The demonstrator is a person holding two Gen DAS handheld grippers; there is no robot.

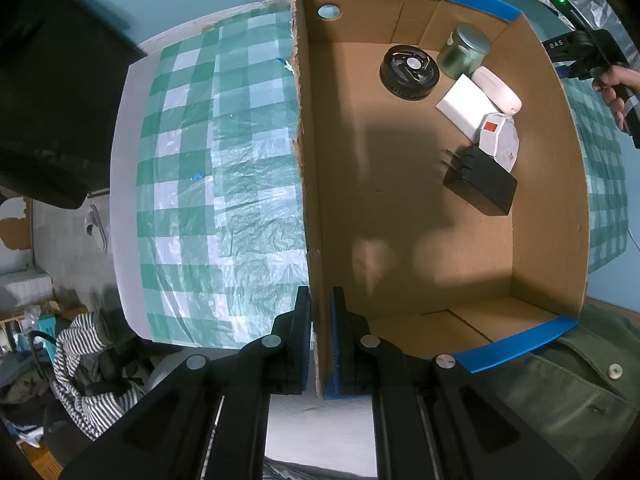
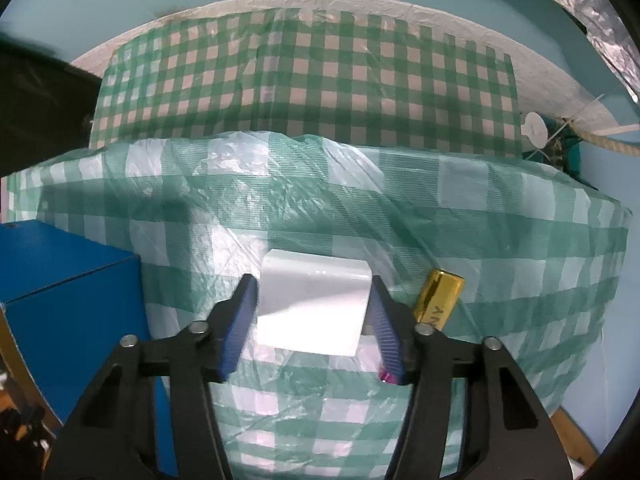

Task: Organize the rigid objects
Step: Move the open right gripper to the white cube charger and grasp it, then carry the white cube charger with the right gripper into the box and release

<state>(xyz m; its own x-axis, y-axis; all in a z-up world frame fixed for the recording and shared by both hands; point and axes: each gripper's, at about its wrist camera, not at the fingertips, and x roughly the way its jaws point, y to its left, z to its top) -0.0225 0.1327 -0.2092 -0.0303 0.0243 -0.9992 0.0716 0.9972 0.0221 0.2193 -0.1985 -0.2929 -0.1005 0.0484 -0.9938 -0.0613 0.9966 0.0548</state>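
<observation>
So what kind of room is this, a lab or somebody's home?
Most likely a home: a checked plastic tablecloth covers the table, striped laundry lies heaped on the floor beside it, and a slipper sits nearby.

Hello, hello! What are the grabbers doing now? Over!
Left gripper shut on box wall. Right gripper astride white block, not gripping yet. Gold bar beside it, apart. Nothing in the way.

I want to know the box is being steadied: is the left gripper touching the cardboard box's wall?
Touching. The left wrist view shows the left gripper shut on the cardboard box, its side wall pinched between both pads with no gap showing.
</observation>
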